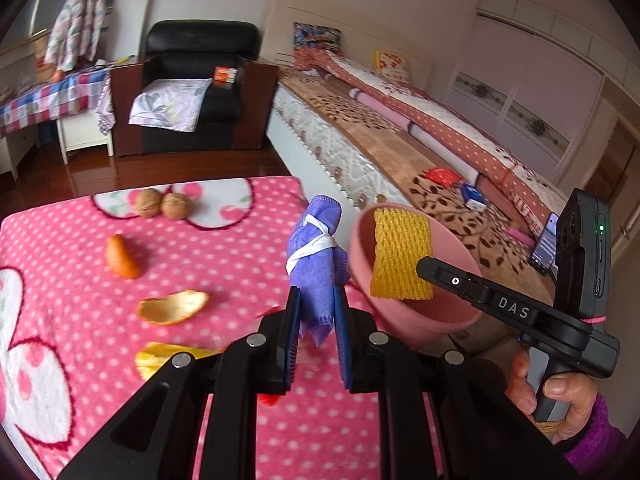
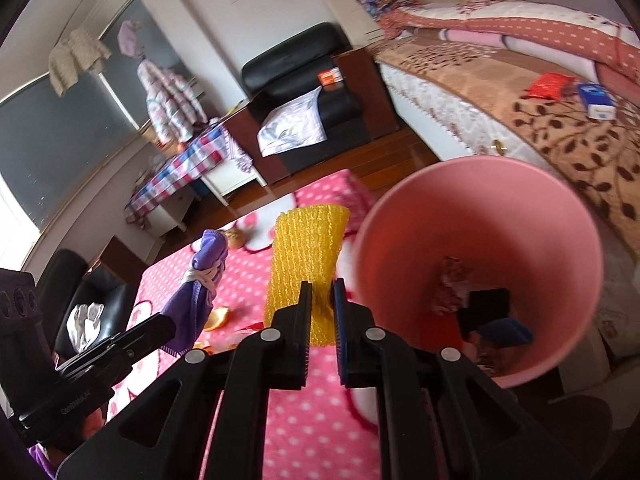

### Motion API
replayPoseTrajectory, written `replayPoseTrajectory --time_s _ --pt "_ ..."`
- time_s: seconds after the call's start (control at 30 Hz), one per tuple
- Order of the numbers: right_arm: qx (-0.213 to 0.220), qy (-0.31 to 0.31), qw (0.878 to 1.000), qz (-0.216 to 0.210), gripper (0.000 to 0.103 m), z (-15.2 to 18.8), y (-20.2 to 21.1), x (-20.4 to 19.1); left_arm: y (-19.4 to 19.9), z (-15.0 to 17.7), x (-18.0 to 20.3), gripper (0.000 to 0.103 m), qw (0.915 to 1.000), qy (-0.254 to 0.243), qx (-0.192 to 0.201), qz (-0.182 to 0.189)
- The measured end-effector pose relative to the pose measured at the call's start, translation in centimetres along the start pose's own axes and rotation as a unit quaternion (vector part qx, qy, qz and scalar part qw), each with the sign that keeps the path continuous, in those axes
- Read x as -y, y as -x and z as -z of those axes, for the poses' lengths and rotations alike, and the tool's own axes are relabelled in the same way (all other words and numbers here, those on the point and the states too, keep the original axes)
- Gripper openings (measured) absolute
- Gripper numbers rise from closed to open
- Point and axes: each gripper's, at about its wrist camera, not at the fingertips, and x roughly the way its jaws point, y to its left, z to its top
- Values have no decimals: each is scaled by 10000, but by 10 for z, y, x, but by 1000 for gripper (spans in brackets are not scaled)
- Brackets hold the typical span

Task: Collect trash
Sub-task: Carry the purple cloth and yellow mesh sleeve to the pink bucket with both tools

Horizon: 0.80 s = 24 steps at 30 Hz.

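Up over the pink blanket (image 1: 72, 320), both pieces were held aloft.
Left gripper (image 1: 316, 320) was clamped on the purple cloth (image 1: 316, 252); right gripper (image 2: 322, 312) on yellow foam netting (image 2: 306, 248), beside the pink bin (image 2: 480, 216).

Left gripper (image 1: 316, 312) clamped on cloth bundle (image 1: 316, 248), above blanket (image 1: 60, 248). Right of it, foam fruit net (image 1: 400, 256) pinched in right gripper (image 2: 322, 312), just beside bin (image 2: 480, 200) rim. Walnuts (image 1: 162, 204) behind, orange peel (image 1: 172, 306) left of bundle.
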Motion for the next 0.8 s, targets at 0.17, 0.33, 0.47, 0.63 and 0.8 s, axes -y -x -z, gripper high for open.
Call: replayPoseTrajectory --time_s 0.17,0.33,0.47,0.63,0.8 --pt "89 -242 9995 183 11 0 10 28 -12 -3 22 15 9997 -196 -82 79" --pt "154 -397 9986 327 11 1 16 48 -24 -8 41 15 9991 -389 -152 115" --pt "183 -464 9980 382 11 1 19 60 -34 -11 57 15 9982 -532 -212 176" --pt "218 -507 9974 456 11 1 22 72 -52 -11 76 15 9965 -744 -301 243" --pt "246 -585 9965 545 11 2 23 84 -71 -12 89 15 9949 -883 -446 207"
